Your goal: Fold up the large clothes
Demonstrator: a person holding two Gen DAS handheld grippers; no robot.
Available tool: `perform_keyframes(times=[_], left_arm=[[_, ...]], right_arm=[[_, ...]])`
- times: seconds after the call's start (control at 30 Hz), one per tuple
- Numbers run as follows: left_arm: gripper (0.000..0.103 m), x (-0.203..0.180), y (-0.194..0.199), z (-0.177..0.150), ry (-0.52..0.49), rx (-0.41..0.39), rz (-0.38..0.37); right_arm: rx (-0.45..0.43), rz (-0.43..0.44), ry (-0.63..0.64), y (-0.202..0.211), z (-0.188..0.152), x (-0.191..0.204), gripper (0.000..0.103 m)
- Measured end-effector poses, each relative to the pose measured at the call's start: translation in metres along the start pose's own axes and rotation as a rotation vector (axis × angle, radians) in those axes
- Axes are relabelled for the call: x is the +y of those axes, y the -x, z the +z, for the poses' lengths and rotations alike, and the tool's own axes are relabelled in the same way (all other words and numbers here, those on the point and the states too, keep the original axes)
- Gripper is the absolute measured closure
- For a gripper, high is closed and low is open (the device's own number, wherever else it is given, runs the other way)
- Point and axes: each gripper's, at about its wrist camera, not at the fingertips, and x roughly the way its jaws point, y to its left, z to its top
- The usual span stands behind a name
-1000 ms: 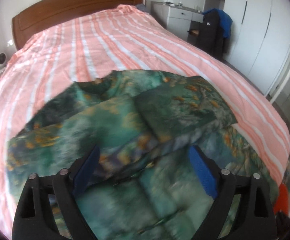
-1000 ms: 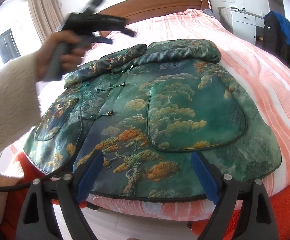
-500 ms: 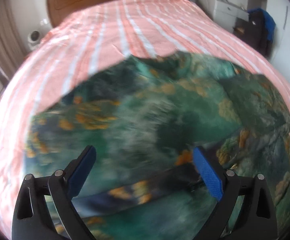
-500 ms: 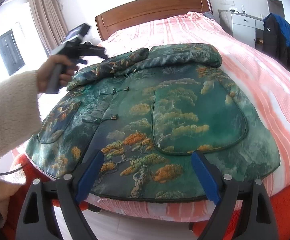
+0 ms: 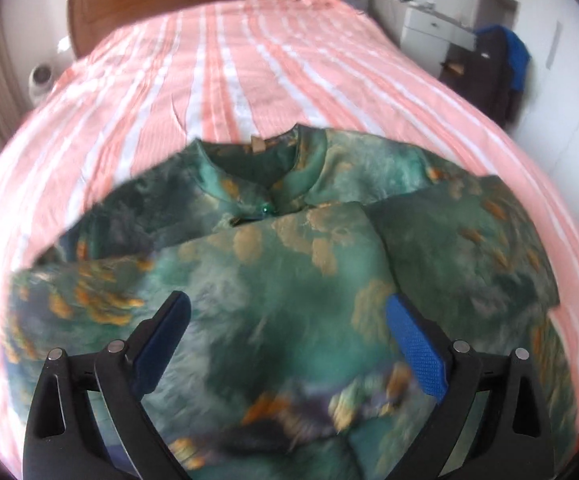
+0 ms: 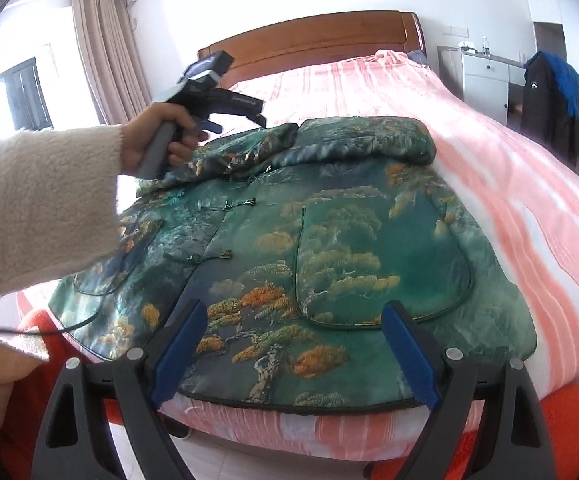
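Sleeves first — both sleeves of the green jacket (image 6: pixel 329 248) look folded in across its top part, so that step seems done. The jacket lies flat on the pink striped bed (image 6: pixel 509 168), front side up, with its bottom edge at the near edge of the bed and its collar (image 5: pixel 281 168) pointing toward the wooden headboard (image 6: pixel 309 40). The body of the jacket is not folded in half yet. I think that is what is left: lift the bottom edge up toward the collar, or bring the collar end down, then smooth it.

The left claw (image 5: pixel 287 332) hovers over the folded sleeves, near the collar end. Its blue pads (image 5: pixel 415 350) are spread wide apart. Nothing sits between them, and I cannot tell if they touch the cloth, because the left view is blurry. In the right view, the person's left hand (image 6: pixel 157 144) holds that claw's handle above the sleeves.

The right claw (image 6: pixel 295 354) is spread wide too, with nothing in it. It hangs just in front of the jacket's bottom edge — close, but not pinching it.
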Motion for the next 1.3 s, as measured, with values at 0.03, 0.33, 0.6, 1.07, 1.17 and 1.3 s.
perform_keyframes(times=[0.03,0.33,0.6,1.07,1.17,1.3], left_arm=[[0.004,-0.001,-0.013,-0.001,0.021,0.033,0.005],[0.005,-0.007,0.006,-0.015,-0.036,-0.003,0.068],[0.005,0.051,0.130,-0.060,-0.139,-0.115,0.095],[0.001,0.177,0.359,-0.220,-0.303,-0.030,0.532],[0.001,0.181,0.340,-0.265,-0.063,-0.047,0.317],[0.001,0.170,0.279,-0.316,0.140,-0.004,0.153]], right_arm=[[0.008,-0.004,-0.002,-0.001,-0.002,-0.001,0.015],[0.043,-0.013,-0.010,-0.007,-0.012,-0.006,0.015],[0.014,0.008,0.005,-0.004,-0.010,0.004,0.015],[0.024,0.056,0.039,-0.013,-0.012,0.022,0.014],[0.026,0.059,0.046,-0.012,-0.012,0.029,0.014],[0.004,0.043,0.086,-0.001,-0.011,0.040,0.014]])
